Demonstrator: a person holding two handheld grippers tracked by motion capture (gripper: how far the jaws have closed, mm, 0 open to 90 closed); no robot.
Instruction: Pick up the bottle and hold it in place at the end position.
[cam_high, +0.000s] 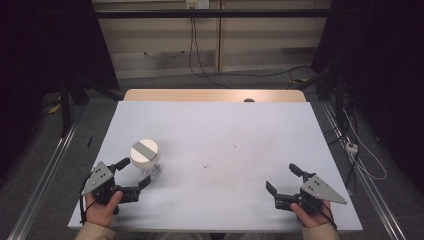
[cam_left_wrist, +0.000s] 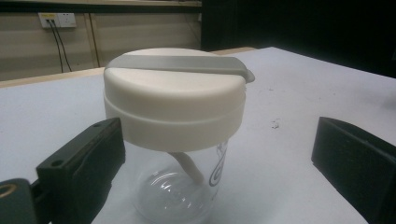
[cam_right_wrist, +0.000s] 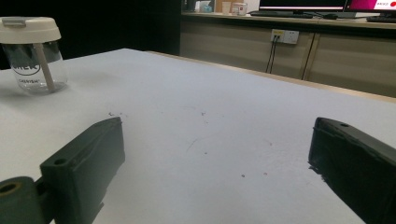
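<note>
Fingers of left gripper (cam_high: 131, 176) spread wide – clear cup (cam_high: 145, 159) with white lid (cam_left_wrist: 173, 95) between them, untouched, near table's (cam_high: 225, 125) front-left corner. Right gripper (cam_high: 283, 182) gaping, empty – near front-right corner, well apart from cup.

Lab/office: monitors (cam_right_wrist: 322, 4) on back counter, wall sockets (cam_high: 197, 4) w/ cables, metal floor rails (cam_high: 45, 175).

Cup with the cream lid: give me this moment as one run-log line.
cup: upright, lid on, left side of table | left gripper: open, jaws flank cup, no contact | right gripper: open, empty
</note>
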